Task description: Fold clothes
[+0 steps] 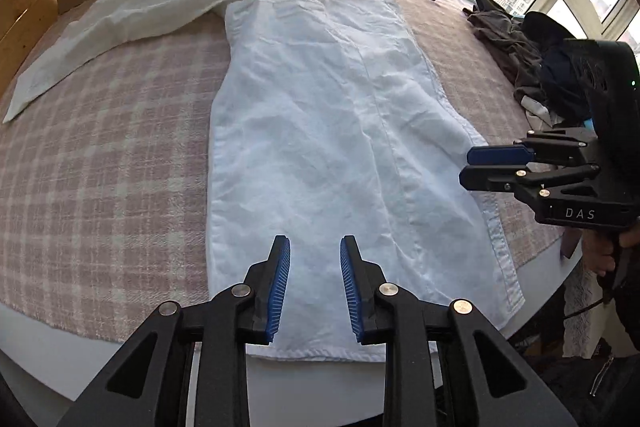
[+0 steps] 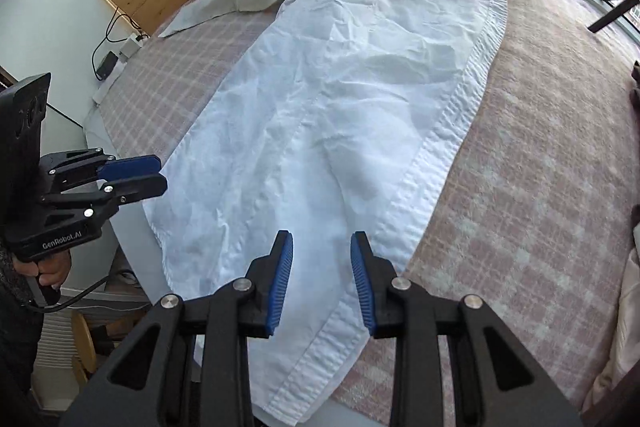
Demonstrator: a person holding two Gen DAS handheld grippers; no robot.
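L gripper (image 1: 315,255): hanging released over shirt hem, pads apart, gripping nothing.
R gripper (image 2: 322,251): also hanging w/ jaws parted, nothing between, above hem near button placket.
White shirt (image 1: 320,115): lying flat, folded lengthwise on checked blanket (image 1: 100,163); one sleeve (image 1: 120,23) stretching out to side.
Dark clothes pile (image 1: 516,47): sitting beside shirt, near window.
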